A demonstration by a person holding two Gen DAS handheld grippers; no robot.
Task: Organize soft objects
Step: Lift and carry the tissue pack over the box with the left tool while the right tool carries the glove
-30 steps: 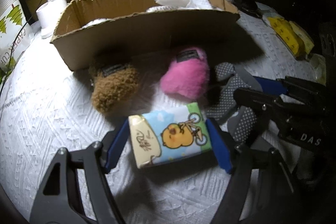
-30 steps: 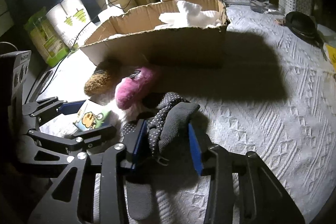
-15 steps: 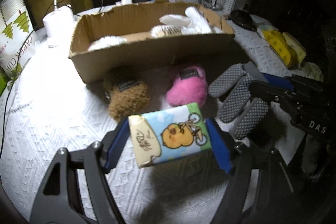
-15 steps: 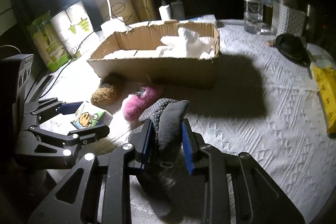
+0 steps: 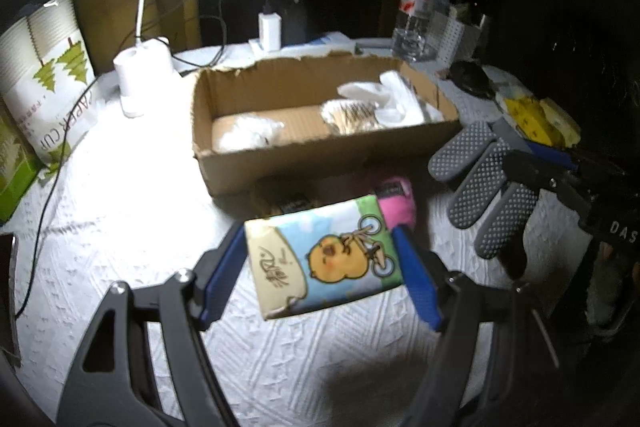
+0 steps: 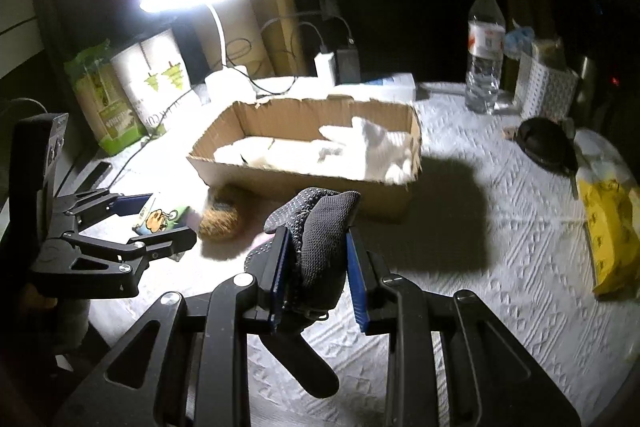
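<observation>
The left gripper (image 5: 322, 267) clamps a cartoon-printed tissue pack (image 5: 323, 261) above the white-clothed tabletop (image 5: 120, 227), in front of an open cardboard box (image 5: 320, 151), while the right gripper (image 5: 532, 163) at right holds a grey dotted glove (image 5: 480, 183).

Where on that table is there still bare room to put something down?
Bare white cloth lies open between the cardboard box and the yellow packet. The box floor is bare mid-way between white items. Just before the box it is crowded: brown plush, pink plush.
</observation>
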